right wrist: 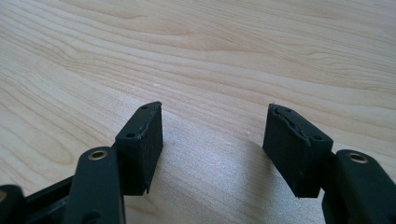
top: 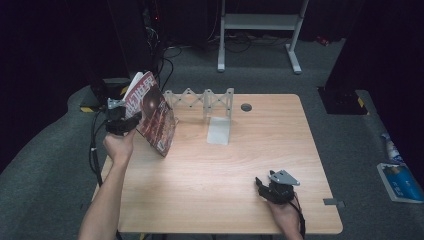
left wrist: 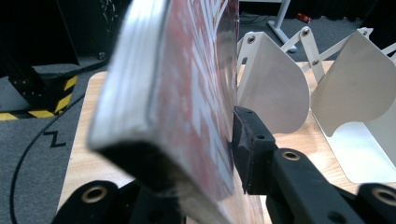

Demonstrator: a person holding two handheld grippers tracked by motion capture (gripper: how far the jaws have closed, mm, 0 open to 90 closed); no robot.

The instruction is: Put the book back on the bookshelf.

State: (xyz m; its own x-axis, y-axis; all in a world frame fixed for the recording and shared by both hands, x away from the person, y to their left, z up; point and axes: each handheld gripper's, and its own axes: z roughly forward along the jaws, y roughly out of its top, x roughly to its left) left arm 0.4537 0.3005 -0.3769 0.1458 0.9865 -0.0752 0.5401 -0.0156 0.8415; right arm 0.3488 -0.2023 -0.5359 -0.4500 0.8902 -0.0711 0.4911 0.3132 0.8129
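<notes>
A thick book with a red and white cover stands tilted at the table's far left, its lower corner down near the wood. My left gripper holds it from the left side. In the left gripper view the book runs between the jaws; one black pad lies against the cover and the other is hidden under the spine. My right gripper rests near the table's front right edge. Its jaws stand open over bare wood with nothing between them.
A white folding rack of bookends stands at the table's back, just right of the book, with curved metal dividers and a flat base plate. The wooden table has a round grommet. Grey carpet surrounds it.
</notes>
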